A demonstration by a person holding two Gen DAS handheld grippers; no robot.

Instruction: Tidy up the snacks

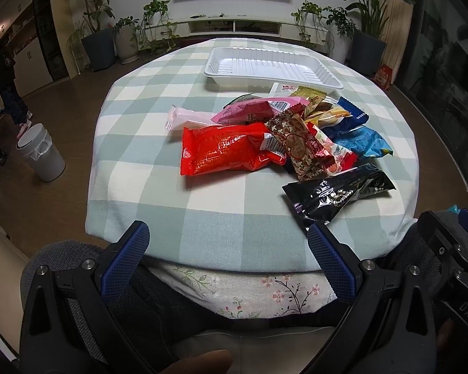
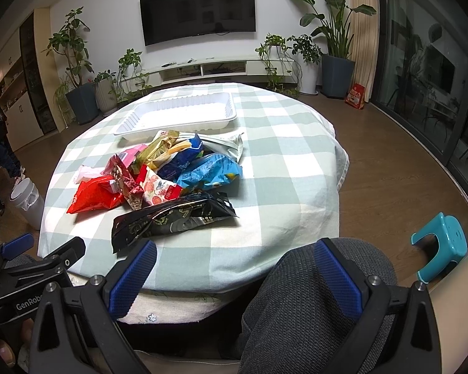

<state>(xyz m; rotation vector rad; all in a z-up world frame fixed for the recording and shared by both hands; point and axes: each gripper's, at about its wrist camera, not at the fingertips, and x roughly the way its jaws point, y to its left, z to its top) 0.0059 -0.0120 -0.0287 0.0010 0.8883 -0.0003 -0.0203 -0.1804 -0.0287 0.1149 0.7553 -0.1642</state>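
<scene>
Both tongs are hanging wide apart and empty just off the counter's near edge, left tongs point(image 1: 227, 246) and right tongs point(image 2: 234, 261) side by side, with the snack pile point(image 1: 284, 131) lying ahead toward the counter's middle and the empty white tray point(image 1: 271, 67) sitting beyond it near the far edge. The black packet point(image 2: 171, 221) is lying closest, its long axis running roughly along the near edge. It is sitting just ahead of the right tongs' left finger and right of the left tongs, so the right hand is looking slightly nearer for a first pick.
</scene>
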